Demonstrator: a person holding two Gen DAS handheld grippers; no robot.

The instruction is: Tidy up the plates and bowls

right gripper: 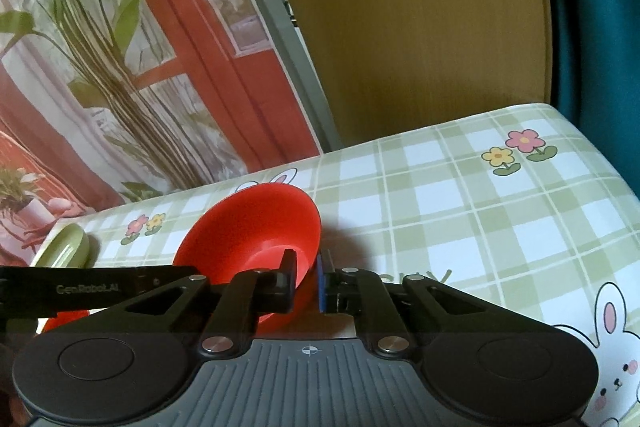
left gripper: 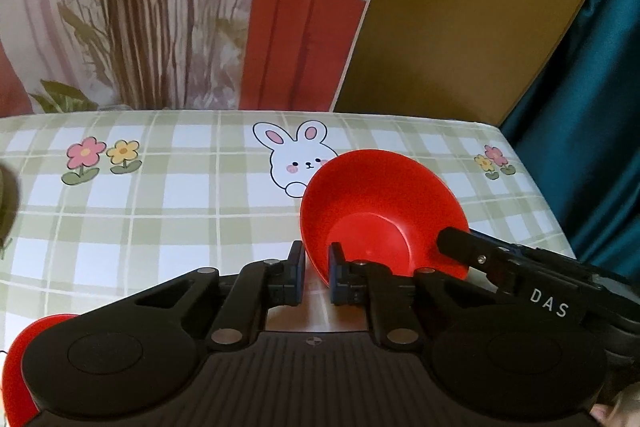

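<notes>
**While one red bowl sits clamped from both sides: early stage, nothing stacked yet**

Left hand-held gripper (left gripper: 316,273) clamped on near-left rim of red bowl (left gripper: 380,207). Right hand-held gripper (right gripper: 307,281) clamped on opposite rim of same bowl. Bowl tilted, near middle of desk (left gripper: 160,195), beside bunny print. Looks like mid-pickup. Still loose: green dish (right gripper: 66,247) at far left edge, another red piece (left gripper: 20,367) at near left corner. Most sorting probably still to do.
</notes>
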